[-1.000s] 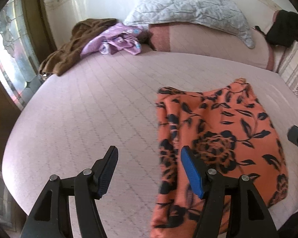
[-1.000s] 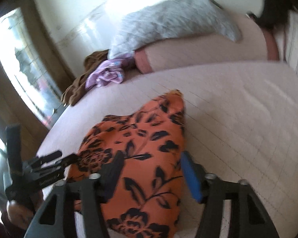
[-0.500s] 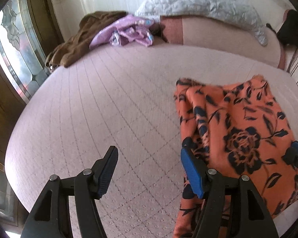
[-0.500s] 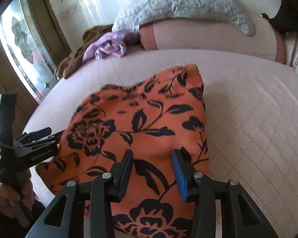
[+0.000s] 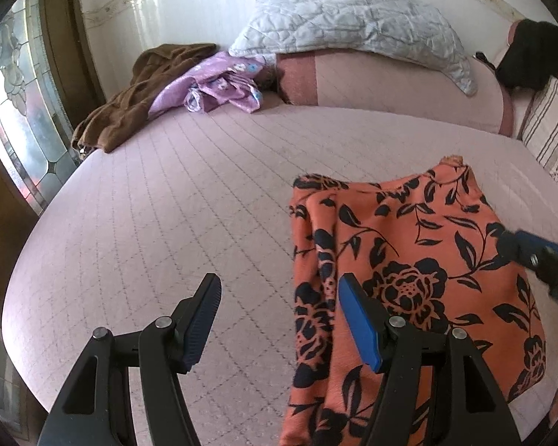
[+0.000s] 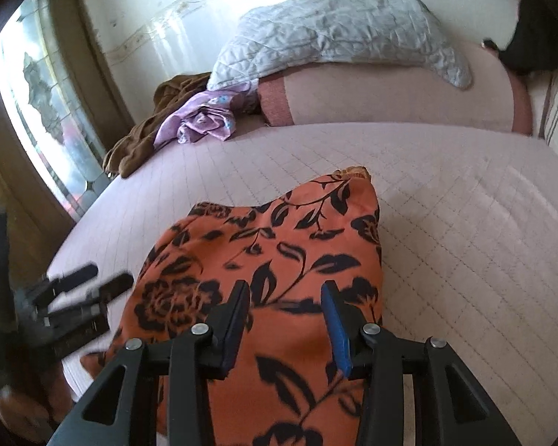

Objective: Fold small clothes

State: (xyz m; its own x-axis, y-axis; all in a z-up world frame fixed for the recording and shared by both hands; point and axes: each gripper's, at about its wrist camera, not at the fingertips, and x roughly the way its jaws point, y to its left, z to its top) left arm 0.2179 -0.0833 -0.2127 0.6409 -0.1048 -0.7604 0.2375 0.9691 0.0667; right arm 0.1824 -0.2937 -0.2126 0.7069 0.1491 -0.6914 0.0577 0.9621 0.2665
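Left gripper (image 5: pixel 279 319): released, fingers spread wide; hovered over the bed just beside the left edge of the orange garment, its blue-padded finger (image 5: pixel 359 329) above that edge; nothing between the fingers.
Right gripper (image 6: pixel 284 325): fingers parted, nothing clamped; sat over the near half of the orange garment; whether it touched the cloth could not be told.
Orange garment (image 5: pixel 409 260): black floral print; lay on the near part of the bed, one end draped over the bed's front edge.
Bed (image 5: pixel 167 223): pink quilted cover.
Purple cloth (image 5: pixel 219 85): crumpled, well beyond the orange garment at the head of the bed.
Brown cloth (image 5: pixel 130 104): heaped, touching the purple cloth.
Grey quilted pillow (image 5: pixel 353 22): beyond the orange garment, atop a pink bolster (image 5: pixel 390 78).
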